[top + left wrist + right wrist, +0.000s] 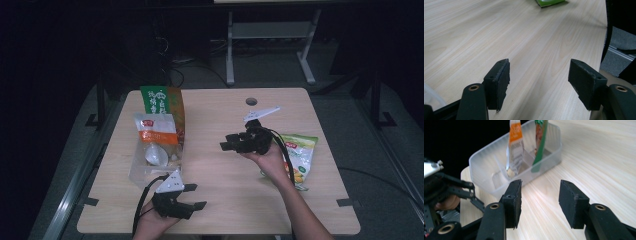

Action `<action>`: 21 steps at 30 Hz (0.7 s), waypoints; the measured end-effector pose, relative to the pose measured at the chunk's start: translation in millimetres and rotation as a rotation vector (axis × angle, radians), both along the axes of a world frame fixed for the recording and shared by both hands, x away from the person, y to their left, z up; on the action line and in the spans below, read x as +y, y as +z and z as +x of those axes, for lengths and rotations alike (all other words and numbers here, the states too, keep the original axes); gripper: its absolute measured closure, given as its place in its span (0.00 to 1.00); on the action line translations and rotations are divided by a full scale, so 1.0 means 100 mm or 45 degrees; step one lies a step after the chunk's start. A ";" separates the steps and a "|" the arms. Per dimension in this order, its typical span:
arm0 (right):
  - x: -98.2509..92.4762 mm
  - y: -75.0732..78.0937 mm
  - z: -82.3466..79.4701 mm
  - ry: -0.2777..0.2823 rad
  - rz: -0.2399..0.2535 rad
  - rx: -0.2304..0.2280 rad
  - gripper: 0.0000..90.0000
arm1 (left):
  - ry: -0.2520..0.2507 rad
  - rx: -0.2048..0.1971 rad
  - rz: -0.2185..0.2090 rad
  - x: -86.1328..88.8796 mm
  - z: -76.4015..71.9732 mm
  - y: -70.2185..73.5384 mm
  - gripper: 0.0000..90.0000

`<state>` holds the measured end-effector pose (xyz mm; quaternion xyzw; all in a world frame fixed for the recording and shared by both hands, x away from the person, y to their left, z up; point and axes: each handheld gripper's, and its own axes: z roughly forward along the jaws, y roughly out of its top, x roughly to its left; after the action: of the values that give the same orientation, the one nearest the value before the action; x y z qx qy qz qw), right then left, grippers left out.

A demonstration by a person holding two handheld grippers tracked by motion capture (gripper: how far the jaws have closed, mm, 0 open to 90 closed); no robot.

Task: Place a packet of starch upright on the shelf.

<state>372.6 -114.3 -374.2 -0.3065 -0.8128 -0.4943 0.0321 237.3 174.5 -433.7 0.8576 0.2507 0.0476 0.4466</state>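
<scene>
Pale wood-grain table (215,200) in a dim room, dark floor around it. Clear plastic bin (142,172) as landmark, at table's left side: orange-labelled packet (156,135) and green-and-orange packet (165,102) stand inside it. Left gripper (195,196) just in front of bin, near table edge, jaws spread wide, nothing between. Right gripper (227,142) right of bin, pointing at it, jaws parted, empty. Green snack bag (301,157) lies flat, well right of bin.
</scene>
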 end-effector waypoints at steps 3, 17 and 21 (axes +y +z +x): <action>-0.12 -0.04 -0.05 -0.022 0.005 -0.001 0.56 | 0.005 -0.004 -0.026 0.01 0.02 0.05 0.37; -0.61 -0.18 -0.22 -0.104 -0.005 0.033 0.53 | -0.015 -0.008 -0.022 -0.11 0.11 0.14 0.36; -0.70 -0.21 -0.29 -0.116 -0.024 0.036 0.52 | -0.019 -0.008 -0.023 -0.14 0.15 0.15 0.35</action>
<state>343.6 -184.0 -394.8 -0.3504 -0.8021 -0.4832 0.0184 252.4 160.5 -418.9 0.8551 0.2432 0.0446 0.4556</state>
